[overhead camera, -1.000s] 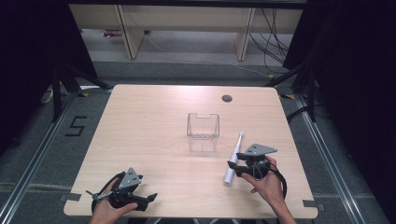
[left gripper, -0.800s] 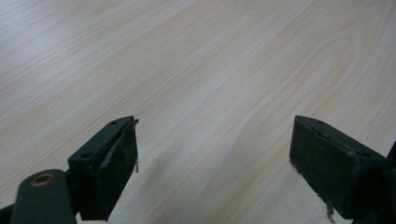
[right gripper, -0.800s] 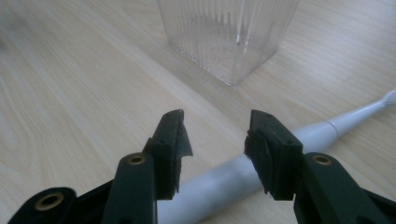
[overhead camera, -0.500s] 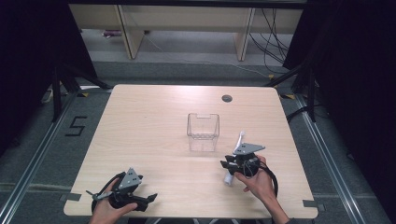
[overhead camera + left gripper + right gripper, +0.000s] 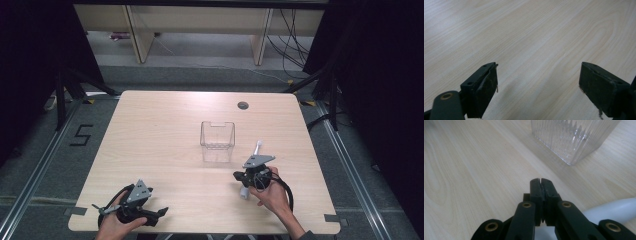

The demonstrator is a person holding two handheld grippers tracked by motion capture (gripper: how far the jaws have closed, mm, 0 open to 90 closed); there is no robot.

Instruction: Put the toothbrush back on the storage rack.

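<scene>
With our right gripper closed and empty above the white toothbrush lying beside the clear container, we should open before descending; our left gripper rests open.

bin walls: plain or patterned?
Clear bin, vertically ribbed walls, dotted base. Best in the right gripper view.

The table is evenly lit from overhead, while the surroundings are left dark. Only soft, short shadows are cast. Pale glare is seen on the wood at the far edge. In the gripper views, the near jaws and wood grain are blurred.
</scene>
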